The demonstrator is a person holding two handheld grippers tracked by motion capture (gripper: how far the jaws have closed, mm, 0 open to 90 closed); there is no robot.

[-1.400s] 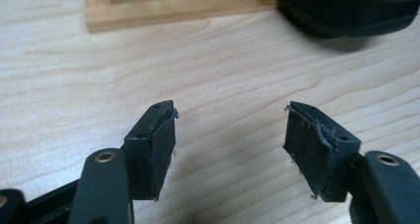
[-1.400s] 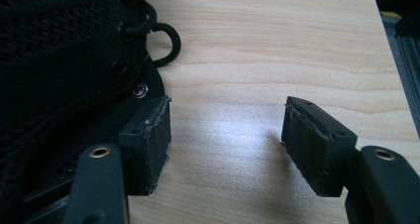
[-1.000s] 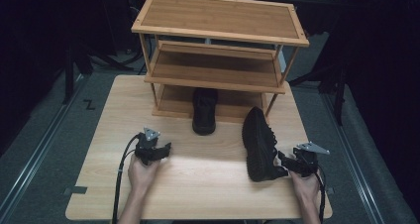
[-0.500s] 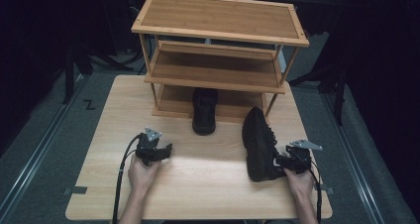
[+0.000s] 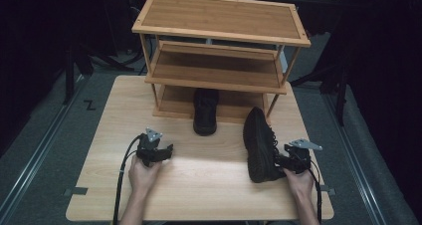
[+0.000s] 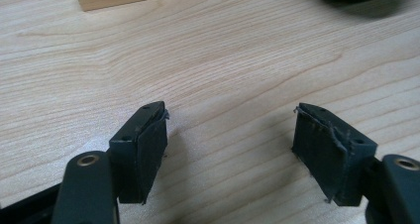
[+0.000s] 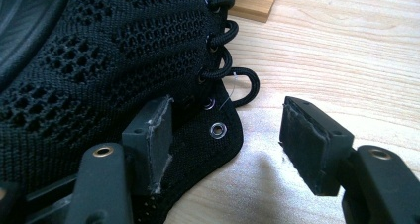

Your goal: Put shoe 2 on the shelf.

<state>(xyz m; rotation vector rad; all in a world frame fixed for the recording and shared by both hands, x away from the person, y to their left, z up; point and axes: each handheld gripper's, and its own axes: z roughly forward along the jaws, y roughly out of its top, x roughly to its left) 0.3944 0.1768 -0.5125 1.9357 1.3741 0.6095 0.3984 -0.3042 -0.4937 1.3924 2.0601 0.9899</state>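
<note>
Your right gripper [image 5: 284, 161] sits at the heel end of the shoe [image 5: 259, 145], which lies on its side on the table [image 5: 199, 185], front right, long axis running from you toward the rack [image 5: 219, 60], toe pointing at it. The jaws have just been closing and straddle the eyelet flap without pinching it. Your left gripper [image 5: 158, 153] rests well apart, jaws spread, nothing between them.

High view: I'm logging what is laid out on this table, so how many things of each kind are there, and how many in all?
Black shoes: 2, one lying on its side, one upright at the shelf's foot
Wooden shelf racks: 1
Hand-held grippers: 2, left and right
Total: 5
</note>
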